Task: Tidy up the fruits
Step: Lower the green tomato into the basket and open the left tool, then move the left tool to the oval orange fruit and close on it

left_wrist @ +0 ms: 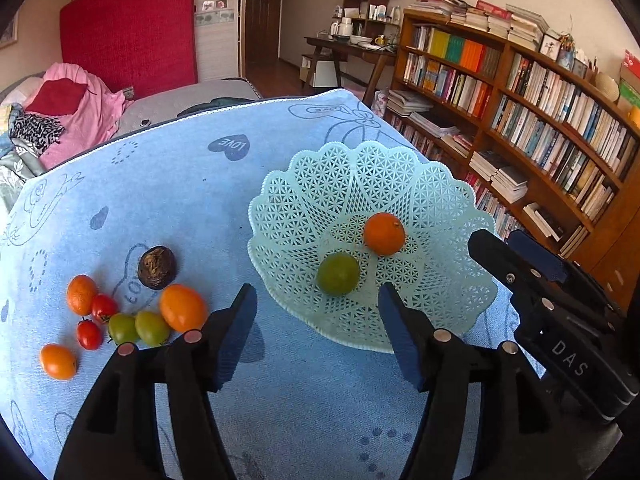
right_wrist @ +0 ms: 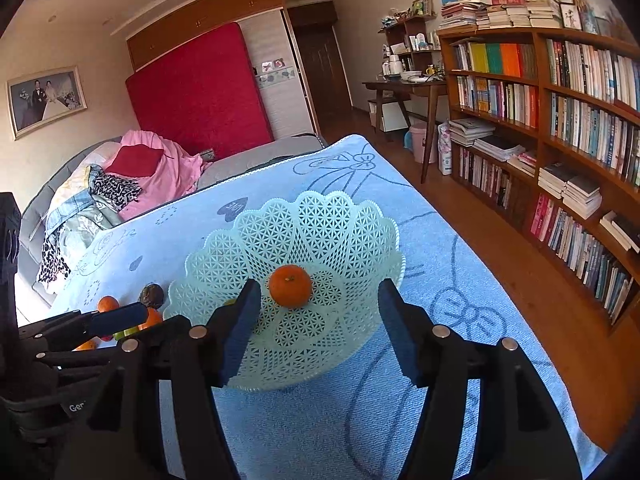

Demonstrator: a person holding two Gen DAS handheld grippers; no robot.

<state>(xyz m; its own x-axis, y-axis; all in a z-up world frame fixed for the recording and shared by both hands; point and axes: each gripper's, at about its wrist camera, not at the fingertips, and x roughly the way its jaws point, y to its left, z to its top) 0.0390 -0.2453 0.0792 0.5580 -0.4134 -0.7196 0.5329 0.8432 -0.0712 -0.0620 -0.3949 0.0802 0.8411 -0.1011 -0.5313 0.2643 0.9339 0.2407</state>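
L tongs (left_wrist: 318, 308) part-open, empty | R tongs (right_wrist: 320, 304) part-open, empty | risk: green fruit (left_wrist: 338, 273) + orange (left_wrist: 384, 233) roll if tongs nudge basket (left_wrist: 320, 184), frame centre

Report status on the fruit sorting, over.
Left gripper open, empty. Right gripper open, empty. Orange and green fruit in basket; eight pieces loose on cloth. Nothing in the way.

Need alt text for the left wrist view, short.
Open left gripper hovers over a pale green lattice plastic basket holding an orange mandarin and a green round fruit. Small orange, red and green fruits lie on the blue towel.
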